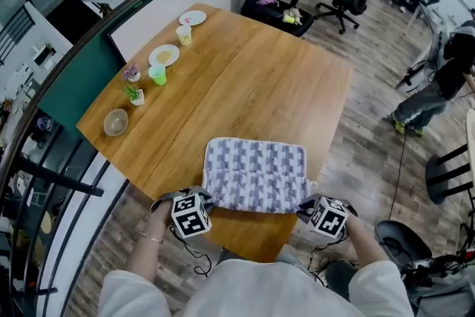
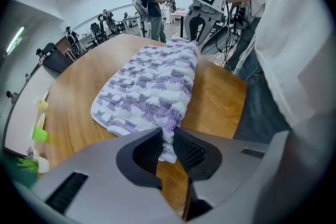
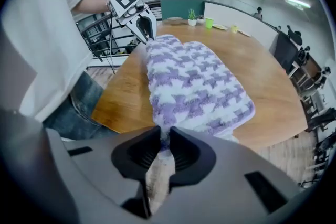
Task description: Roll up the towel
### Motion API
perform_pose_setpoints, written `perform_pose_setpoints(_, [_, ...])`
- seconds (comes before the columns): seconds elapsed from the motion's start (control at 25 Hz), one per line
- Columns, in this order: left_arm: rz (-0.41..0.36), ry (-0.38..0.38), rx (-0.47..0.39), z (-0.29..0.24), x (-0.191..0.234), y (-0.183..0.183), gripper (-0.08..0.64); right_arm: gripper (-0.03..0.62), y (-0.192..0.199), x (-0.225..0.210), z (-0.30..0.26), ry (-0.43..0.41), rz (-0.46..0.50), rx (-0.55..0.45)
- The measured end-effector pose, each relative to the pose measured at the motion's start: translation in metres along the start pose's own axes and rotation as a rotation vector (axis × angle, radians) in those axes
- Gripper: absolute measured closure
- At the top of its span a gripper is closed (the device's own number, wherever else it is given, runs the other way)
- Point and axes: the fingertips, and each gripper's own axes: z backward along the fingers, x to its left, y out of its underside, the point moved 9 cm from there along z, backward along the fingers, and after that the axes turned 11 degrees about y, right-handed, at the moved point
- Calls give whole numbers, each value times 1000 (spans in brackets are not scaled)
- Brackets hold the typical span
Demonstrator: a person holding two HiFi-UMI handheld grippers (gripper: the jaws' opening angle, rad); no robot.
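Both my jaws were clamped on cloth: left gripper (image 2: 167,140) on the towel's (image 1: 256,174) 7 o'clock corner, right gripper (image 3: 164,139) on 5 o'clock; rest lay flat on the table (image 1: 245,70). Roll barely begun, I judged; next, curl both corners evenly toward 12.

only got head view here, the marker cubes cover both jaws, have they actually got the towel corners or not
Observer: The left gripper has. Its own view shows the jaws closed on the near corner of the towel, with a tuft of fabric pinched between them.
Operator: and the right one
Observer: The right gripper has too. Its view shows the jaws closed on the other near corner, with a strip of fabric hanging down through the gap below them.
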Motion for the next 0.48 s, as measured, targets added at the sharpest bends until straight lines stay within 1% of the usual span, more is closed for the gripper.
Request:
perform_pose_setpoints(0.08, [39, 59, -11, 19, 2, -6, 495, 537, -5, -5, 18, -50, -11, -14])
perform_pose_setpoints(0.12, [48, 65, -12, 29, 7, -10, 495, 537, -9, -11, 26, -61, -19, -29])
perform_pose_setpoints(0.2, [46, 30, -10, 45, 22, -19, 495, 537, -17, -28, 38, -55, -32, -62])
perform_pose_setpoints(0.28, [36, -19, -7, 54, 43, -28, 494, 537, -26, -51, 45, -17, -31, -84])
perform_pose_setpoints(0.32, [32, -30, -6, 56, 54, -33, 494, 537, -30, -64, 46, 8, -28, -91])
perform_pose_setpoints(0.48, [64, -39, -14, 53, 105, -51, 492, 535, -36, -112, 34, 95, -38, -88])
